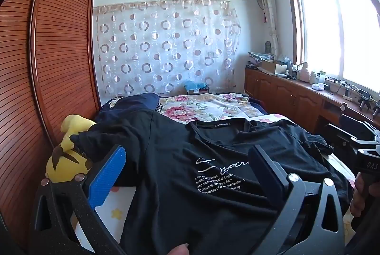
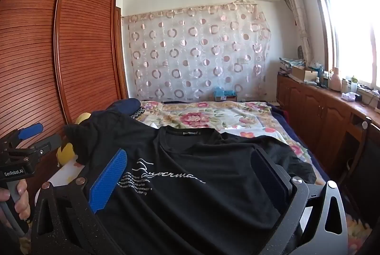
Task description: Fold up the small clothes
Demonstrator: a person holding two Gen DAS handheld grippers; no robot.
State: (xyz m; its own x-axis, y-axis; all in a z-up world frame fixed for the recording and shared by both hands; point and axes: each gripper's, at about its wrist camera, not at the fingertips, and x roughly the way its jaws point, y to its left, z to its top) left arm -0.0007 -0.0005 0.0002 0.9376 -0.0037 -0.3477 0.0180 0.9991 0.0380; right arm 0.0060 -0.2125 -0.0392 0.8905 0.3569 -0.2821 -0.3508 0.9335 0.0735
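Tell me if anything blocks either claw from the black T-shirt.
Nothing visible does. The black T-shirt lies spread on the bed directly beneath both open claws, left claw and right claw. Its left sleeve drapes over a yellow plush toy.

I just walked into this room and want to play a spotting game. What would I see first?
Probably the black T-shirt with white writing, spread over the flowery bedsheet, with both grippers open above it. Next, the yellow plush toy peeking out beside the shirt's left sleeve, near the brown slatted wardrobe. Behind the bed hangs a sheer curtain covered in circles.
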